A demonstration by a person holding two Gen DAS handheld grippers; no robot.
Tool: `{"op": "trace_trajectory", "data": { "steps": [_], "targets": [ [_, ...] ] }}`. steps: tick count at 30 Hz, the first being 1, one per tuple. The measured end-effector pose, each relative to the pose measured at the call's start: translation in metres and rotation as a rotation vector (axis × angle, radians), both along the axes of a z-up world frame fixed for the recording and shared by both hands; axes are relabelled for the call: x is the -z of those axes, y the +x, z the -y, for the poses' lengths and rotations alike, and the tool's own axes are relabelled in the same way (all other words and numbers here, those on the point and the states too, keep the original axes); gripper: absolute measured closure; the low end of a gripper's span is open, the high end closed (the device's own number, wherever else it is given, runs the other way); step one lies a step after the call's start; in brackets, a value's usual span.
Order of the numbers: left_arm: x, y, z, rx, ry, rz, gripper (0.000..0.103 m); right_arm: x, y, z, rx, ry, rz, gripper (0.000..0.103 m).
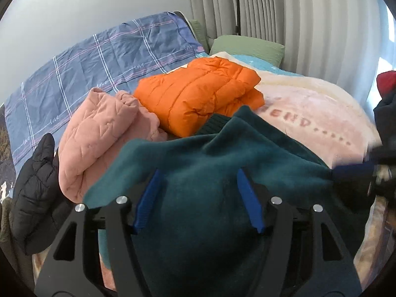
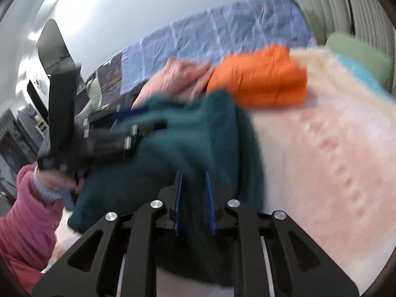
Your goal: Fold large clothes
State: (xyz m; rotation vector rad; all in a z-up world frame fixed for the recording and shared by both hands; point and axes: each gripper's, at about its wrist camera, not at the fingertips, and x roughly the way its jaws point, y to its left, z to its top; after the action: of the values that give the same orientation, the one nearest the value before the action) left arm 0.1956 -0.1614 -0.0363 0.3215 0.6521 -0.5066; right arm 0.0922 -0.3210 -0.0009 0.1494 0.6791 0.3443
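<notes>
A dark green fleece garment (image 1: 198, 148) lies bunched on the bed's pink blanket (image 1: 309, 113). My left gripper (image 1: 198, 173) stands open above it, its blue pads wide apart with the fleece filling the gap but not pinched. At the right edge of that view the other gripper (image 1: 358, 170) shows as a blur on the garment's side. In the right wrist view my right gripper (image 2: 193, 173) is open by a narrow gap, with the green fleece (image 2: 185, 136) between and beyond its fingers. The left gripper (image 2: 111, 133) appears blurred at the garment's left end, held by a hand in a pink sleeve (image 2: 24, 217).
A folded orange puffer jacket (image 1: 198, 94) and a folded pink quilted garment (image 1: 99, 128) lie just beyond the fleece. A black puffer (image 1: 32, 185) hangs at the left edge. Behind are a blue plaid sheet (image 1: 99, 57), a green pillow (image 1: 247, 47) and curtains (image 1: 272, 7).
</notes>
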Motion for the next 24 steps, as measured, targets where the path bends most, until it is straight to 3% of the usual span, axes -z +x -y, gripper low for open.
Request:
{"op": "trace_trajectory", "data": {
  "steps": [1, 3, 5, 7, 9, 10, 13, 17, 20, 22, 24],
  "targets": [
    [0.000, 0.000, 0.000, 0.002, 0.000, -0.001, 0.038, -0.010, 0.010, -0.001, 0.010, -0.027, 0.028, 0.064],
    [0.001, 0.002, 0.000, 0.004, -0.004, -0.005, 0.038, -0.016, 0.032, -0.001, -0.011, -0.018, 0.016, 0.061],
    [0.001, 0.001, 0.000, 0.003, -0.006, -0.003, 0.038, -0.012, 0.069, -0.004, -0.037, -0.017, -0.057, 0.054],
    [0.001, 0.002, 0.000, 0.003, -0.005, 0.001, 0.038, 0.002, 0.099, -0.016, -0.032, -0.101, -0.102, 0.048],
    [0.001, 0.003, 0.000, 0.002, -0.005, 0.004, 0.038, 0.014, 0.115, -0.025, -0.041, -0.152, -0.130, 0.052],
    [0.001, 0.000, 0.000, 0.000, -0.006, 0.006, 0.038, 0.019, 0.119, -0.029, -0.065, -0.135, -0.131, 0.079],
    [0.001, 0.000, -0.001, 0.002, -0.017, 0.006, 0.038, 0.016, 0.110, -0.021, -0.014, -0.077, -0.079, 0.088],
    [0.003, 0.001, 0.002, 0.009, -0.041, 0.008, 0.038, 0.050, 0.110, 0.004, 0.015, 0.039, -0.120, 0.087],
    [0.003, 0.000, 0.008, 0.012, -0.019, 0.019, 0.038, 0.045, 0.100, -0.002, 0.025, -0.028, -0.074, 0.083],
    [0.004, 0.000, 0.006, 0.009, -0.026, 0.014, 0.037, 0.034, 0.093, -0.005, 0.029, -0.067, -0.063, 0.074],
    [0.004, 0.001, 0.000, 0.000, -0.046, 0.011, 0.037, 0.017, 0.083, -0.001, 0.113, -0.091, -0.035, 0.065]
  ]
}}
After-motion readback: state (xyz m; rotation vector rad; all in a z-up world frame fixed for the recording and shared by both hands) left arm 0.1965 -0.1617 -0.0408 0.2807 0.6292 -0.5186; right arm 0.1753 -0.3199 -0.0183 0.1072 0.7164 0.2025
